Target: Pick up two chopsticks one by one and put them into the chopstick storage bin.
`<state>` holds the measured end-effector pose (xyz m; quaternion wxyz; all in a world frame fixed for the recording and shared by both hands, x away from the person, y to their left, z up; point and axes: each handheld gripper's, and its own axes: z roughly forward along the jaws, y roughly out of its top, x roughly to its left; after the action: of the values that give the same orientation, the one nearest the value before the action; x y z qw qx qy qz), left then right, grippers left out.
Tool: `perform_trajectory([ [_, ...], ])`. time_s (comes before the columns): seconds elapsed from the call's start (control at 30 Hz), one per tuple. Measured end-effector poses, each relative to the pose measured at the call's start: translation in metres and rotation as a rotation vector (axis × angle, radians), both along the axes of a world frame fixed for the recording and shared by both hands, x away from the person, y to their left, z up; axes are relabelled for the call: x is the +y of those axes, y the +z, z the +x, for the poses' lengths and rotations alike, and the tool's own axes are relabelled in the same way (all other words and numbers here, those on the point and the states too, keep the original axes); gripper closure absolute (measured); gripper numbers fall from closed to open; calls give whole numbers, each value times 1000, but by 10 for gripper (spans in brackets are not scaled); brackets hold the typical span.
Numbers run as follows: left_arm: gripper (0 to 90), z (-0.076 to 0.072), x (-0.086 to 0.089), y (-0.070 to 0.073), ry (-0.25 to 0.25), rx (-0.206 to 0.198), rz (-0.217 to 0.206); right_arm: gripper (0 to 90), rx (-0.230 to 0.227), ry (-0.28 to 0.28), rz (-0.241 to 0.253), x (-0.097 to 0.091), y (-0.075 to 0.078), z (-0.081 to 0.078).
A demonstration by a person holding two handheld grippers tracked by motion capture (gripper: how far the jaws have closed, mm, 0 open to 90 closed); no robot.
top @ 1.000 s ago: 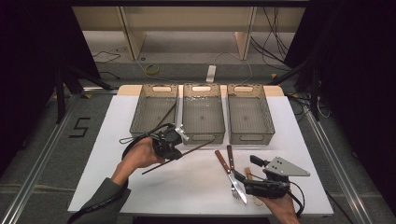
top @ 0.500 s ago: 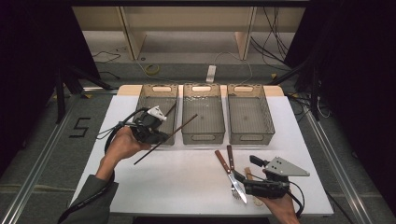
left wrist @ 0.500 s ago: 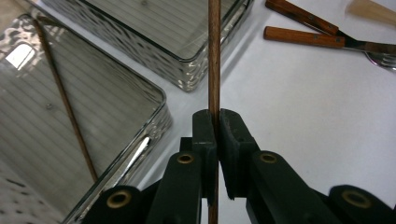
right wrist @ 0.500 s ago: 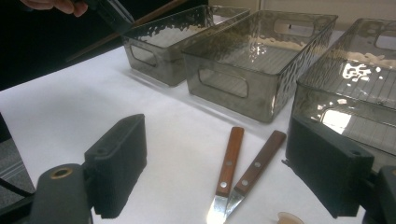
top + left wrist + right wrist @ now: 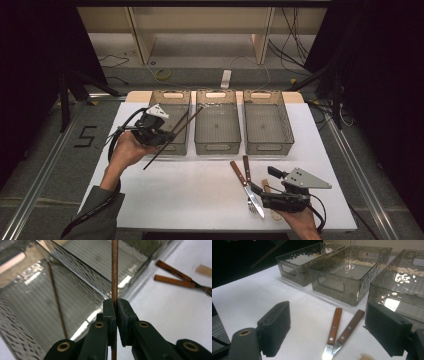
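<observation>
Left gripper (image 5: 167,136) is clamping a thin brown stick (image 5: 175,136) in the high view, holding it slantwise over the near end of the left bin (image 5: 167,100). The stick's far tip is reaching toward the rim of the middle bin (image 5: 216,121); its near end is hanging past the left bin's front wall, above the white table (image 5: 190,185). The right bin (image 5: 267,120) is standing beside the middle one. Right gripper (image 5: 262,192) is resting low at the table's near right edge, jaws standing apart, with two wooden-handled knives (image 5: 245,176) lying just in front of it.

Left gripper view: the two black jaws are pressing together on the stick (image 5: 114,277), which is running straight up between the pads. Below and behind it the left bin (image 5: 37,322) is showing its ribbed floor, with a second stick (image 5: 57,300) lying inside. The knife handles (image 5: 172,273) are lying on the table at upper right.

Right gripper view: the jaws are standing wide apart with nothing between the pads. The knives (image 5: 339,331) are lying side by side on the table ahead, blades toward the camera. The three bins are lining up behind them, the middle bin (image 5: 347,272) nearest centre.
</observation>
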<state>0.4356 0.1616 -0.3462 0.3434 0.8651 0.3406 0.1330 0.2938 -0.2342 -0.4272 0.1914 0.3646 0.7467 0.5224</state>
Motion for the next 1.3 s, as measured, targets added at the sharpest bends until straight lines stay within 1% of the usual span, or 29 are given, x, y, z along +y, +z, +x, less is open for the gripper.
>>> perform_trajectory([
  [0.03, 850, 1, 1, 2, 2, -7, -1, 211, 1, 0, 0, 0, 0, 0],
  [0.17, 850, 10, 5, 8, 26, -29, -37, 211, 4, 2, -1, 1, -1, 0],
  [0.23, 849, 15, 8, 11, 41, -34, -66, 211, 6, 3, -4, 0, -1, 0],
  [0.3, 850, 18, 9, 12, 43, -34, -99, 211, 6, 1, -2, 0, -1, 0],
  [0.43, 850, 22, 9, 15, 50, -54, -100, 211, 4, -3, 2, -1, -1, 1],
  [0.47, 849, 23, 9, 15, 49, -60, -92, 211, 4, -2, 3, -1, -1, 1],
  [0.53, 850, 28, 9, 13, 51, -61, -79, 211, 5, -2, 0, -1, -1, 1],
  [0.6, 849, 31, 11, 11, 53, -59, -78, 211, 4, -2, -4, 0, -1, 1],
  [0.73, 849, 36, 15, 10, 73, -60, -91, 211, 7, -6, -2, 0, -1, 1],
  [0.8, 849, 38, 17, 9, 85, -69, -99, 211, 8, -6, -3, -1, -1, 1],
  [0.97, 849, 41, 23, 12, 100, -78, -121, 211, 9, -3, -7, 0, -2, 2],
  [1.17, 849, 45, 27, 17, 113, -91, -129, 211, 13, -8, -3, 0, -3, 3],
  [1.3, 850, 51, 26, 20, 129, -100, -114, 211, 11, -9, 1, -1, -3, 3],
])
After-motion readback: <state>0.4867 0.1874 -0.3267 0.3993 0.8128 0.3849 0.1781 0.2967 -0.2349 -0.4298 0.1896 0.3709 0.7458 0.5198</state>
